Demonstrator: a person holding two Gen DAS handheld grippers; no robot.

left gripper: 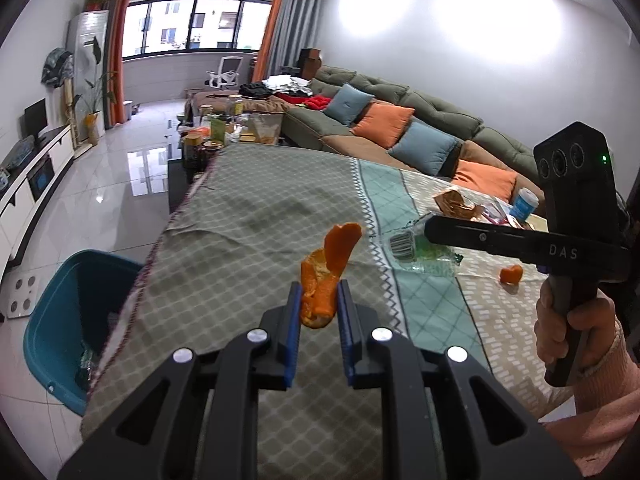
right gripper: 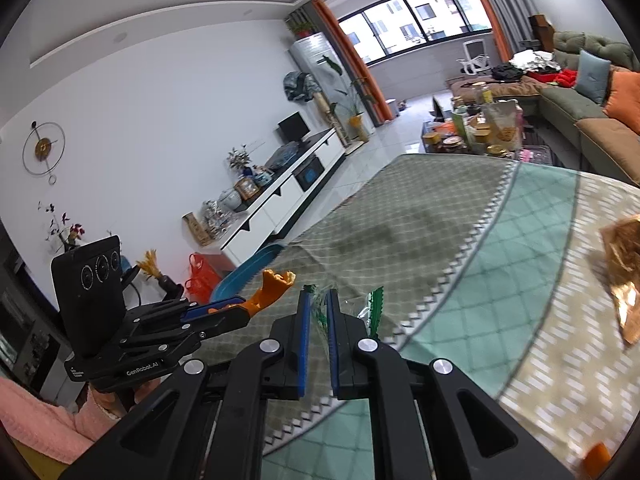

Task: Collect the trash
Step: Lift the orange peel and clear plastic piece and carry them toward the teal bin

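Two pieces in hand, orange peel (left gripper: 328,276) clamped by left gripper (left gripper: 319,300) and clear wrapper (right gripper: 320,312) by right gripper (right gripper: 317,312), both above table (left gripper: 248,216), short of blue bin (left gripper: 60,320); more litter left.

The broad grey-checked stretch of the tablecloth (left gripper: 256,208), centre of the left wrist view, lies bare up to its far edge. At lower left, the teal bin (left gripper: 60,320) stands open-topped just beside the cloth's edge. At right, passage is crowded: the right gripper (left gripper: 430,230) reaches in over a clear green-printed wrapper (left gripper: 424,256), with an orange peel scrap (left gripper: 511,274) and packets (left gripper: 456,202) near it.
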